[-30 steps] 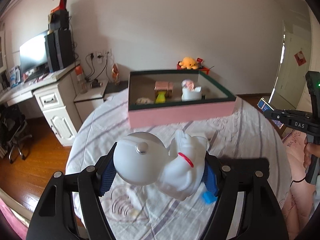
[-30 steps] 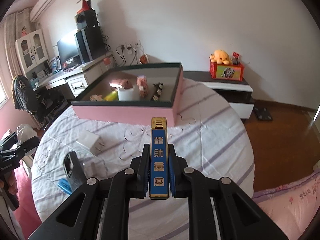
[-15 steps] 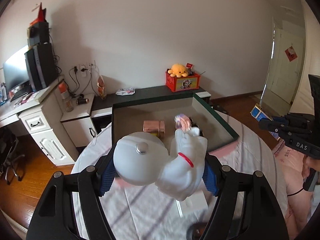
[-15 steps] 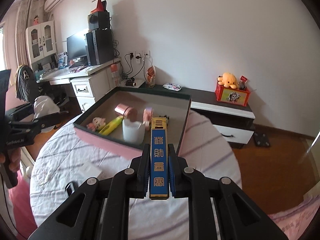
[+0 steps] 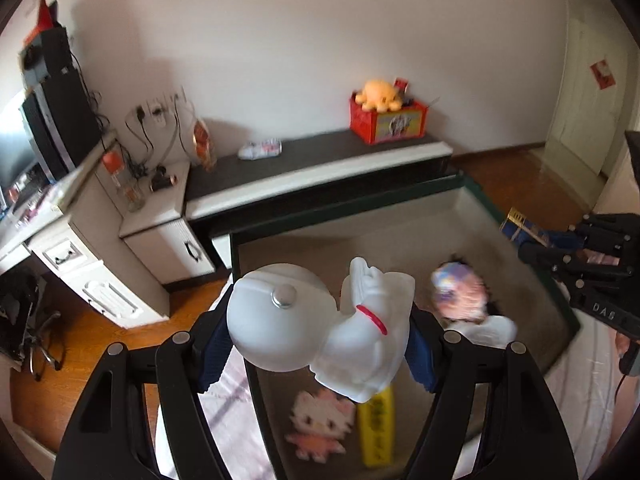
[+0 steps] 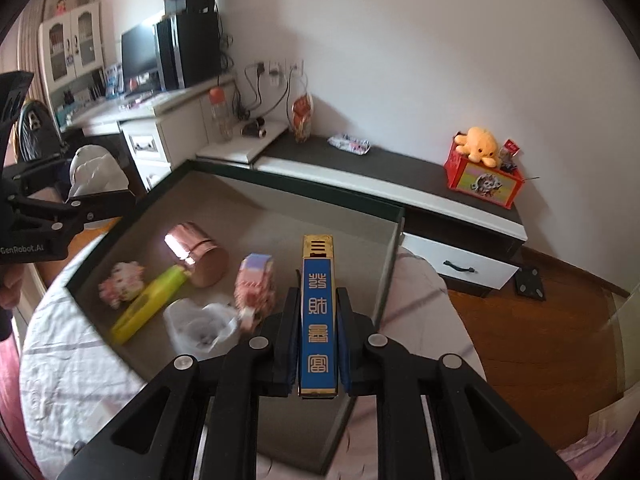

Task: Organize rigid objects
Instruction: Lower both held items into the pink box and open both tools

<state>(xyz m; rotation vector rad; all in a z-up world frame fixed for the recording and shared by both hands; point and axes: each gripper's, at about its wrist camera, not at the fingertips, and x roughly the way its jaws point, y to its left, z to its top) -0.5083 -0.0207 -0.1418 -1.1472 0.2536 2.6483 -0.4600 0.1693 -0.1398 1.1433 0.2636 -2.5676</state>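
Note:
My left gripper (image 5: 320,336) is shut on a white astronaut figure (image 5: 320,320) and holds it above the near left part of the open box (image 5: 400,200). My right gripper (image 6: 318,340) is shut on a narrow blue and gold box (image 6: 318,304) and holds it above the box's right part (image 6: 384,264). Inside the box lie a copper can (image 6: 200,256), a yellow tube (image 6: 148,304), a pink pixel figure (image 6: 120,284), a white cup (image 6: 200,328) and a pink block toy (image 6: 256,288). The right gripper also shows in the left wrist view (image 5: 516,228).
The box sits on a round table with a striped white cloth (image 6: 72,360). Behind it stand a low black-topped cabinet (image 5: 312,160), a red crate with a yellow plush (image 5: 384,116), and a white desk with a monitor (image 6: 160,116). Wood floor (image 6: 540,340) lies to the right.
Both grippers have moved forward and over the open box with their objects held. The box now fills the lower part of both views.

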